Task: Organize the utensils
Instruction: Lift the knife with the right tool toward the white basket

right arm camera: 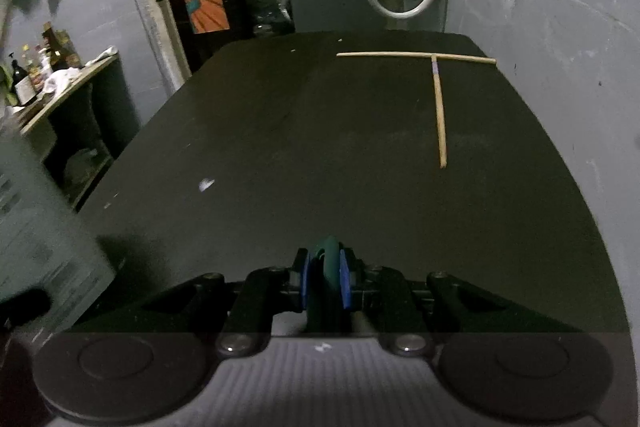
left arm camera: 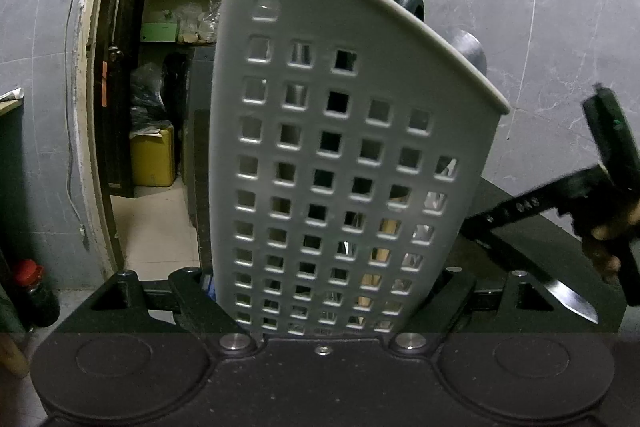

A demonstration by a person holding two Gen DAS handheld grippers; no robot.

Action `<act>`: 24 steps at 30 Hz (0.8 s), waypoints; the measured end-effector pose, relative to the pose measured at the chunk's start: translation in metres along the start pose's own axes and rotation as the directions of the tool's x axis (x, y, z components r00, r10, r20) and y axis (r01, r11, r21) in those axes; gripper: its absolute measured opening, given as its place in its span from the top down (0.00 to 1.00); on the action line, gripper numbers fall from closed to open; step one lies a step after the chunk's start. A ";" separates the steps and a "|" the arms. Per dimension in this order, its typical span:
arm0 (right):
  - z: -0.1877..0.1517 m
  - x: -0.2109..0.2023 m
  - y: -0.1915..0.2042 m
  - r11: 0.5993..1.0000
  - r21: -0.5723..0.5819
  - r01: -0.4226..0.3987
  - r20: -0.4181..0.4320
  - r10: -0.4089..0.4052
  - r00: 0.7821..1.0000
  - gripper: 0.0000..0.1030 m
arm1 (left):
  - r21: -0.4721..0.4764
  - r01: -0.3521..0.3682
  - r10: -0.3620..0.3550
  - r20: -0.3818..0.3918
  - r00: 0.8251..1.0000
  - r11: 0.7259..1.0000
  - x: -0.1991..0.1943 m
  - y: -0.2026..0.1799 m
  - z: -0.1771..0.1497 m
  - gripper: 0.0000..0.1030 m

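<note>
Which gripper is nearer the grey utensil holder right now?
Left. The left gripper has its jaws clamped around the utensil holder; the right gripper, carrying a knife, is off to the holder's right.

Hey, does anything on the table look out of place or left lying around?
Two chopsticks lie loose on the dark table, splayed in a T instead of standing in the grey holder, which itself tilts between the left gripper's fingers.

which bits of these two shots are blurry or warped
Left wrist view: holder is sharp, the right gripper with its knife is smeared, walls bow. Right wrist view: dim, the holder is smeared, chopsticks are sharper, table edge curves.
</note>
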State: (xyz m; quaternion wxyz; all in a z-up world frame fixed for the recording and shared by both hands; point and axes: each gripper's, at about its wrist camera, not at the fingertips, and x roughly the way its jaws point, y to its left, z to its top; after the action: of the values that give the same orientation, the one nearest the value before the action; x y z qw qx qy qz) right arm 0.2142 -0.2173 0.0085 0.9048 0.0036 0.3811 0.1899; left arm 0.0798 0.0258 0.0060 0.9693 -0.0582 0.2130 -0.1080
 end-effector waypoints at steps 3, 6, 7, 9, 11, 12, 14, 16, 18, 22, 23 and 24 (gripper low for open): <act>-0.008 -0.010 0.004 1.000 -0.008 -0.022 -0.006 0.022 1.000 0.83 | 0.000 -0.001 0.001 0.000 1.000 1.000 0.000 0.000 0.000 0.19; -0.011 -0.015 0.005 0.999 -0.025 -0.045 -0.011 0.045 0.999 0.75 | 0.001 -0.002 0.002 0.000 1.000 1.000 0.000 0.001 0.000 0.19; -0.011 -0.018 0.004 0.998 -0.029 -0.050 -0.009 0.049 0.999 0.66 | -0.001 -0.001 0.001 0.001 1.000 1.000 0.000 0.000 0.000 0.19; -0.012 -0.024 0.002 0.998 -0.039 -0.058 -0.011 0.058 0.998 0.57 | -0.002 0.001 -0.001 0.001 1.000 1.000 0.000 0.000 0.000 0.19; -0.015 -0.030 -0.001 0.997 -0.055 -0.062 -0.028 0.061 0.998 0.51 | -0.002 0.003 -0.003 0.002 1.000 1.000 0.000 0.001 0.000 0.19; -0.017 -0.033 -0.002 0.996 -0.062 -0.061 -0.038 0.058 0.998 0.50 | -0.003 0.003 -0.003 0.002 1.000 1.000 0.000 0.001 -0.001 0.19; -0.021 -0.036 -0.001 0.995 -0.085 -0.061 -0.064 0.056 0.996 0.50 | -0.006 0.005 -0.005 0.003 1.000 1.000 0.000 0.001 0.000 0.19; -0.025 -0.036 0.002 0.992 -0.105 -0.063 -0.095 0.053 0.994 0.53 | -0.008 0.006 -0.006 0.004 1.000 1.000 0.000 0.002 -0.001 0.19; -0.027 -0.034 0.007 0.989 -0.137 -0.053 -0.108 0.038 0.993 0.58 | -0.008 0.006 -0.006 0.004 1.000 1.000 0.000 0.003 -0.001 0.19; -0.024 -0.032 0.021 0.977 -0.212 -0.039 -0.129 0.012 0.992 0.80 | -0.011 0.010 -0.010 0.004 1.000 1.000 0.000 0.004 -0.001 0.19; -0.023 -0.031 0.025 0.973 -0.229 -0.034 -0.138 0.002 0.990 0.80 | -0.012 0.011 -0.011 0.004 1.000 1.000 0.000 0.004 -0.001 0.19; -0.022 -0.031 0.028 0.969 -0.244 -0.025 -0.143 -0.011 0.990 0.80 | -0.013 0.013 -0.013 0.005 1.000 1.000 0.000 0.005 -0.001 0.19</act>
State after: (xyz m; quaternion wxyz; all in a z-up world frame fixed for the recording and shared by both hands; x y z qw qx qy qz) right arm 0.1693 -0.2049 0.0189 0.8680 -0.1203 0.4186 0.2386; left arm 0.0802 0.0302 0.0045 0.9687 -0.0661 0.2111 -0.1127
